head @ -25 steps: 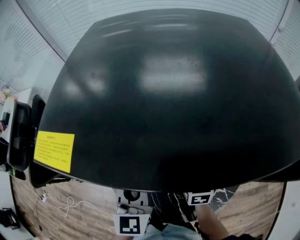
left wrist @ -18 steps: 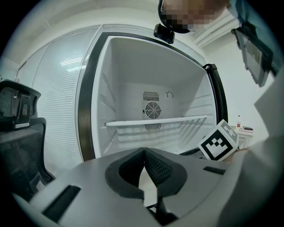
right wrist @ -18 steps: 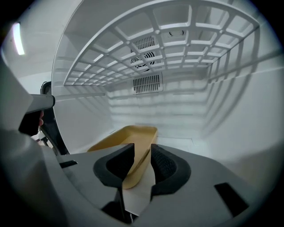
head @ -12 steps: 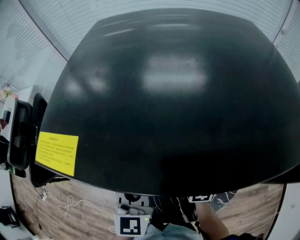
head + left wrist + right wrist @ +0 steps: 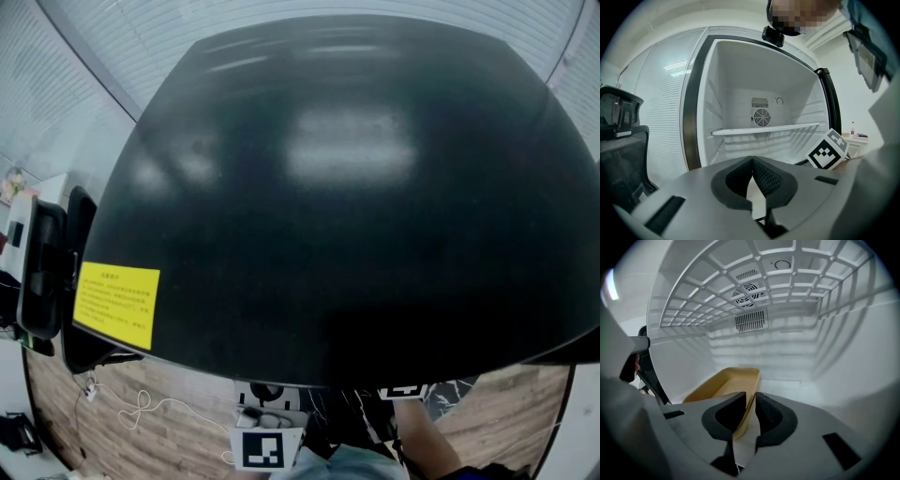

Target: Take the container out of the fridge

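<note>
Risk, thin bite: the right tongs [image 5: 751, 397] are closing over only the near right wall of the container [image 5: 726, 383]. A one-sided hold on that thin rim could let the tub tilt or slip once it is pulled.
Risk, snag: if lifted too high, the container could knock the wire shelf [image 5: 740, 282] above it.
Container: tan and open-topped, it sits on the fridge [image 5: 797, 380] floor, left of centre, stretching towards the back wall.
Right tongs: the jaws straddle that right wall, one over the tub's inside and one outside. A sliver of gap shows, so they are not yet pinching.
Left tongs [image 5: 752, 159]: pressed together and empty, outside the open fridge; the container is not in their view.
</note>
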`<state>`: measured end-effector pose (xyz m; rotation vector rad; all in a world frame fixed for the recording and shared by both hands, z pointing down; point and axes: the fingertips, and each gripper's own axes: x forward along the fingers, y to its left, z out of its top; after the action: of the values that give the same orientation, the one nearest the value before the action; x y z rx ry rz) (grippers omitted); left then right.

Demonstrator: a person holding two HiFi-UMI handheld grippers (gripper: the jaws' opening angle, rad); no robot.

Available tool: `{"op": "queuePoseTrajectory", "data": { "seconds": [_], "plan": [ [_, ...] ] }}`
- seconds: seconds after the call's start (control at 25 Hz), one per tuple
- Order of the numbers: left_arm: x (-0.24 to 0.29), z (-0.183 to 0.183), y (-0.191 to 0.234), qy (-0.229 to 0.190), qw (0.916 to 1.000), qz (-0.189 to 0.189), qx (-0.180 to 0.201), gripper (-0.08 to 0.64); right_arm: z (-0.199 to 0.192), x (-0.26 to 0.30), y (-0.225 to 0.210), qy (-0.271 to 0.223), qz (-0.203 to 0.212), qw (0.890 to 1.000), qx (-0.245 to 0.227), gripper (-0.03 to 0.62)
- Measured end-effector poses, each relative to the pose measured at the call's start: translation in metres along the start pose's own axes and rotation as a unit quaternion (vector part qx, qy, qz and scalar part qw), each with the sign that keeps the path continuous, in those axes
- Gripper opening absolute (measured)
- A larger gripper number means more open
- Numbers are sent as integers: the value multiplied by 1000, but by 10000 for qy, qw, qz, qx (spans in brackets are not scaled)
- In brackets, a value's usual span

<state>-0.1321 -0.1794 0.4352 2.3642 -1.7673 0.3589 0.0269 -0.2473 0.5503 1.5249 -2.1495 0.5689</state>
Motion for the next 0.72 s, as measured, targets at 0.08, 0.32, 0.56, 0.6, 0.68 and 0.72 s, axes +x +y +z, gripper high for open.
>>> {"op": "queuePoseTrajectory", "data": {
  "seconds": [0.08,0.32,0.56,0.6,0.68,0.72],
  "plan": [
    [0,1,0,-21,10000,16,-10,14,-1,1,-1,31,-10,10000,16,71],
    [-3,1,0,1,10000,57,-52,14,-3,2,-2,102,-32,9999,50,55],
    [-7,3,-4,-31,10000,61,-42,14,-2,-4,-2,49,-30,10000,23,38],
    [-8,2,-5,-13,10000,57,-32,14,-2,-6,-2,42,-29,10000,14,38],
    [-9,2,-7,-9,10000,53,-9,14,-4,-8,-3,40,-29,10000,-7,37],
    [-10,4,-8,-44,10000,56,-11,14,-3,-9,-3,48,-18,10000,-20,37]
  ]
}}
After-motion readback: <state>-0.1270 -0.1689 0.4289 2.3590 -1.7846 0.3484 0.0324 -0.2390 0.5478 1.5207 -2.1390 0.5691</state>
